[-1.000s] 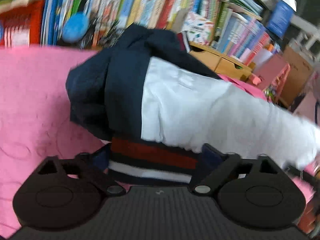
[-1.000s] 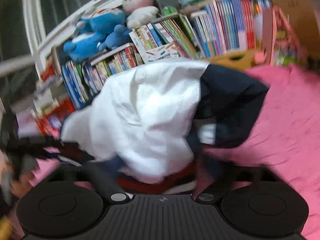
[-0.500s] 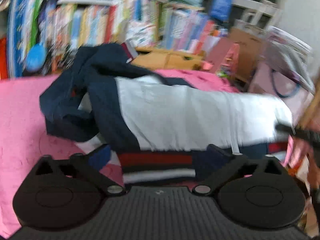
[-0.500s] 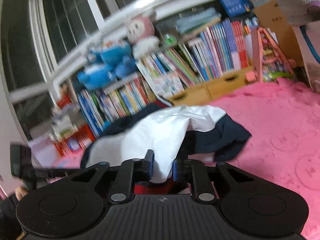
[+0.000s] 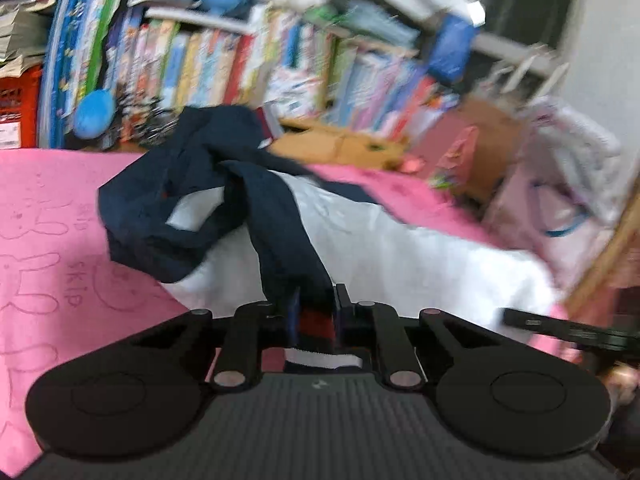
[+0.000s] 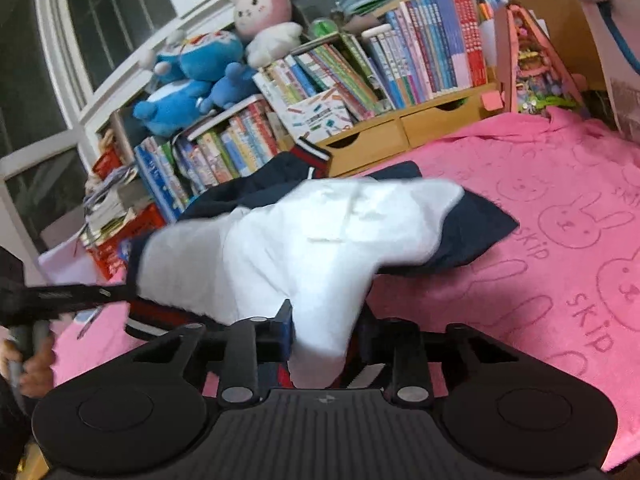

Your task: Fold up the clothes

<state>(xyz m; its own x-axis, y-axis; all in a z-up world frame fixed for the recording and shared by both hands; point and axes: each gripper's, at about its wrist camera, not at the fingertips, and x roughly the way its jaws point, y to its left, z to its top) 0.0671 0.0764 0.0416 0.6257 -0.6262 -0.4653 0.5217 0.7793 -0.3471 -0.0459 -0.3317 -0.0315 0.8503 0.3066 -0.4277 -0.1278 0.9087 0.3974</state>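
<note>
A navy and white jacket [image 5: 360,240] with a red, white and navy striped hem lies bunched on the pink towel [image 5: 48,264]. My left gripper [image 5: 316,312] is shut on the striped hem at the near edge. In the right wrist view the same jacket [image 6: 304,240] stretches from my right gripper [image 6: 324,336], which is shut on its white fabric and hem, toward the left gripper [image 6: 76,296] at the far left. Both grippers hold the hem lifted a little, and the navy sleeves trail on the towel.
A bookshelf [image 6: 360,80] packed with books, with plush toys [image 6: 192,76] on top, stands behind the towel. Wooden drawers [image 6: 400,132] sit at the towel's far edge. The pink towel [image 6: 560,240] spreads to the right. Boxes and bags [image 5: 552,184] crowd the right side.
The left gripper's jaws have closed from wide open onto the striped hem. The right gripper stays shut on the jacket. The jacket has been pulled out flatter and lower onto the towel.
</note>
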